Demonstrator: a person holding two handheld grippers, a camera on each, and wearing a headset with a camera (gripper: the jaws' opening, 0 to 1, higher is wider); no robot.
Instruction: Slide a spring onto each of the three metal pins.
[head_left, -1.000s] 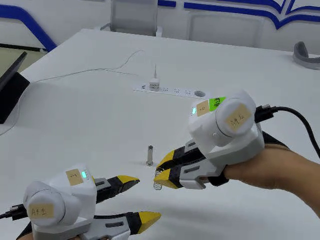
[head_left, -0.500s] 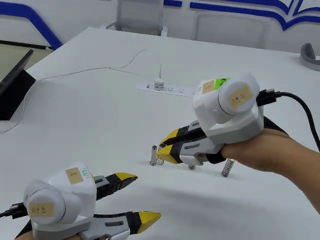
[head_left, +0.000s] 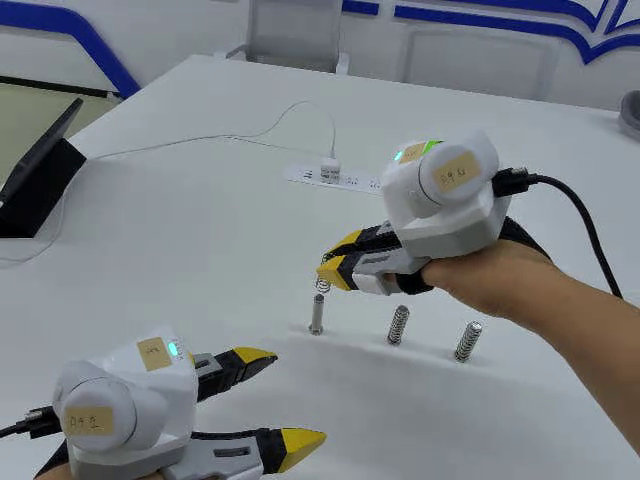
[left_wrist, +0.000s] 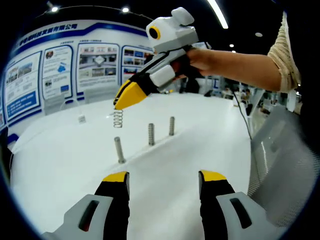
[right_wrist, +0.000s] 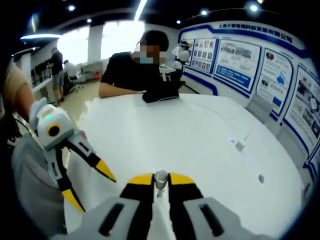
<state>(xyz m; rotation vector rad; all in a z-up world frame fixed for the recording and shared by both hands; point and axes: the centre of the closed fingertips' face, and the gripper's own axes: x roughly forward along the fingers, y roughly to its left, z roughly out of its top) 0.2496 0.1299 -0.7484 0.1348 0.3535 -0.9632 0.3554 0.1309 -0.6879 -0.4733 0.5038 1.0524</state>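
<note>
One spring (head_left: 322, 285) hangs from right gripper (head_left: 331, 273) above pin (head_left: 316, 314).

Three metal pins stand upright in a row on the white table (head_left: 200, 230). Middle pin (head_left: 398, 325) and right pin (head_left: 468, 341) each have a coil spring sleeved over the shaft. Left pin (head_left: 317, 315) is bare, a plain grey shaft. The third spring (head_left: 322, 285) hangs vertical from the tips of my right gripper (head_left: 330, 272), jaws pinched on its top end. It sits directly above the left pin, roughly in line. The left gripper view shows a small gap between its lower end and the pin top.
</note>
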